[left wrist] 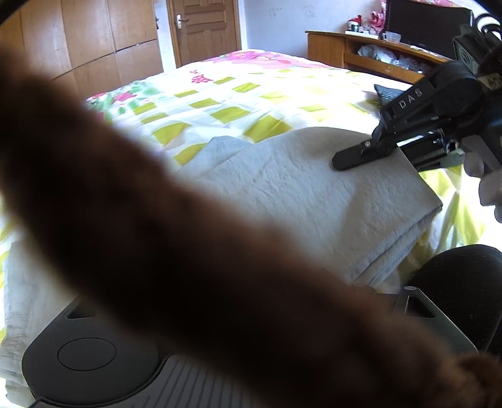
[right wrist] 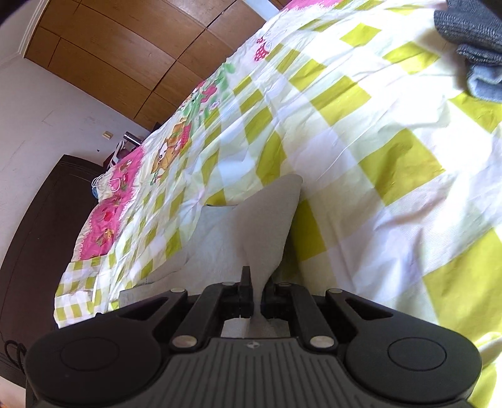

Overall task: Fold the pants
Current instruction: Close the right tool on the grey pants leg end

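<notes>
The light grey pants (left wrist: 313, 194) lie folded in layers on the checked bedsheet (left wrist: 226, 106). My right gripper (left wrist: 342, 161) comes in from the upper right and rests on their far right corner. In the right wrist view it (right wrist: 258, 282) is shut on a raised fold of the pants (right wrist: 263, 219). A white-gloved hand (left wrist: 483, 182) holds it. A blurred brown shape (left wrist: 188, 235) crosses the left wrist view and hides my left gripper's fingers. Only its black body (left wrist: 88, 354) shows at the bottom, close over the pants' near edge.
A dark grey folded garment (right wrist: 470, 31) lies farther up the bed. A wooden wardrobe (left wrist: 94, 40) and door (left wrist: 204, 28) stand beyond the bed. A wooden headboard shelf (left wrist: 360, 53) is at the back right, and a dark cabinet (right wrist: 40, 219) is at the bed's end.
</notes>
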Demonstrator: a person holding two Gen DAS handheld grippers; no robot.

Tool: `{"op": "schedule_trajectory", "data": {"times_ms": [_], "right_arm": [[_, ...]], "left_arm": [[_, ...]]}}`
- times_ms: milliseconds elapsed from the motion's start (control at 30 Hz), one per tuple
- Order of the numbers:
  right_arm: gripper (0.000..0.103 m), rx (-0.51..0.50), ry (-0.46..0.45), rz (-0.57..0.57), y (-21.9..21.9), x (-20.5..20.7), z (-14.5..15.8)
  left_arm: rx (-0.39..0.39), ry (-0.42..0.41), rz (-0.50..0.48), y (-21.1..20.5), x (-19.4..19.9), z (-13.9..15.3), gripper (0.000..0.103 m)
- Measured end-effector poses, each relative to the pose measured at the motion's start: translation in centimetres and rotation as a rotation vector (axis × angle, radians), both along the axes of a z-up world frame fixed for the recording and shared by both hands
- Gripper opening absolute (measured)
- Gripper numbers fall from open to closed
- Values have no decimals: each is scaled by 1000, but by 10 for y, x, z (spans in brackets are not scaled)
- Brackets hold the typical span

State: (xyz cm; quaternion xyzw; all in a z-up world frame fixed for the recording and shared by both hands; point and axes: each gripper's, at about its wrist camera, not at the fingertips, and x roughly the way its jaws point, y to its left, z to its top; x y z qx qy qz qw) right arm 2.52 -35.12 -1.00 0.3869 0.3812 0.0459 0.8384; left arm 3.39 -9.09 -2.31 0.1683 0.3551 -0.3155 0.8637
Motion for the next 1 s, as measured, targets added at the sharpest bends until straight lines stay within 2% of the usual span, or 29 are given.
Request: {"op": "schedule_trajectory", "data": {"times_ms": [233,467,667,833,1000], "right_arm": [[22,-88,19,-31,-4,-5,21],[22,-144,22,-26,3,-8,39],[22,-192,23,-22,16,-7,54],[22,-239,33,-17,34,-3,66],[22,-279,10,2,58,5,87]], "left_arm": [[-14,-21,-34,-9,-9,8,89],[-31,-36,-26,-2,-8,11,89],[-47,-42,35,23,-2,8,89],[-97,-3,122,51,3,-6,89],[-155,19,149,61,8,-2,89]]}}
